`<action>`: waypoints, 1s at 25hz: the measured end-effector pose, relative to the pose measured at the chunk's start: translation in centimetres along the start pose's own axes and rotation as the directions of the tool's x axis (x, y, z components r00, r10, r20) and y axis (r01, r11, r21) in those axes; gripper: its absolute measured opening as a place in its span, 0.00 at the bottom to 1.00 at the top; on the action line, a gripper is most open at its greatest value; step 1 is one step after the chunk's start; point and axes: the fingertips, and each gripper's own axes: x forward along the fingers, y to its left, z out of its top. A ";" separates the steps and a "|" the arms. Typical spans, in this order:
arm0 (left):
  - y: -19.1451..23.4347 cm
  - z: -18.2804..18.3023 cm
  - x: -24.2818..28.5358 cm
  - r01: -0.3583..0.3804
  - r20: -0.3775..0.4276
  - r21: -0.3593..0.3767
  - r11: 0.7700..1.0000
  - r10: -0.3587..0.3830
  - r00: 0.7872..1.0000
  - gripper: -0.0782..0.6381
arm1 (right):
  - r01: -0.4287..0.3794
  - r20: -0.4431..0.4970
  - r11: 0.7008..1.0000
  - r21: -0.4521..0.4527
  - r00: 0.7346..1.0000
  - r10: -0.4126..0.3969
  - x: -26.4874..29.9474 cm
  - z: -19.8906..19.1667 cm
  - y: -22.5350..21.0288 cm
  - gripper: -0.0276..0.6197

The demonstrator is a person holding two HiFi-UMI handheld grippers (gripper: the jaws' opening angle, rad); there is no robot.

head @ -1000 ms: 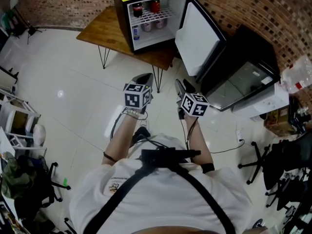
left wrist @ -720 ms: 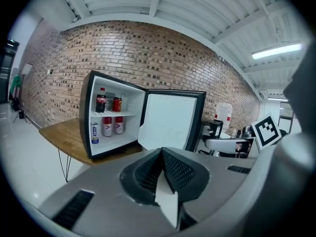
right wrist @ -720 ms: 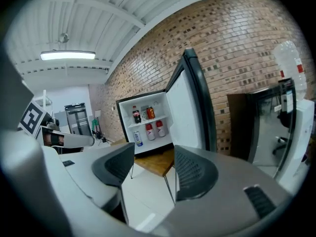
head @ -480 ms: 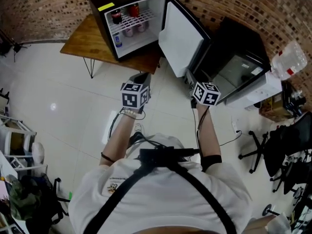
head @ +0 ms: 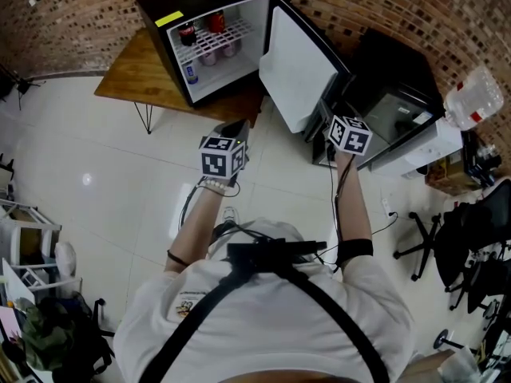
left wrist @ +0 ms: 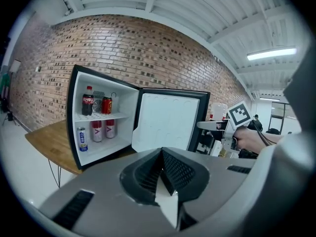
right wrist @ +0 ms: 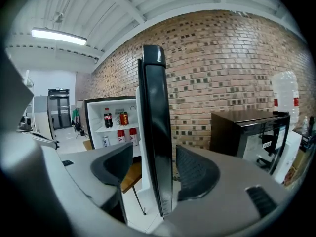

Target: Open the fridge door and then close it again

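The small black fridge with the white inside [head: 215, 38] stands on the brown wooden desk with thin metal legs [head: 132, 74], in front of the brick wall. Its black door with the white inner lining [head: 291, 70] is swung wide open to the right of the fridge, and bottles and cans show on the shelves inside. So the opening half of the task looks done, and the closing is what remains.

What has changed is on the right side. A second ago the right gripper [head: 326, 116] was low in front of the fridge, close beside the left gripper [left wrist: 164, 174]. Now it has come up to the free edge of the door, on the far right of the fridge. Its jaws have just been opening and now stand wide apart. In the right gripper view the door edge stands between the two pads, with a gap on each side, so nothing is clamped yet.

The left gripper is closed on nothing and waits in front of the fridge, pointing at it.

I judge that the right gripper is being prepared to take or push the door edge, so that the door can swing back to the fridge.
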 end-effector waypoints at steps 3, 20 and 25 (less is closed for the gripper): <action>0.9 -0.2 0.1 -0.008 -0.007 -0.006 1.000 0.008 1.000 0.11 | 0.008 -0.006 1.000 0.002 1.000 -0.008 1.0 0.3 -0.4 0.50; 1.4 -2.9 -2.4 -0.059 -0.011 -0.085 0.995 0.059 0.998 0.11 | -0.100 -0.024 0.995 -0.012 0.995 0.099 1.0 -1.2 5.0 0.36; 1.8 -4.1 -4.1 -0.091 -0.012 -0.108 0.990 0.091 0.996 0.11 | -0.169 -0.053 0.984 -0.051 0.985 0.166 0.9 -1.7 8.3 0.36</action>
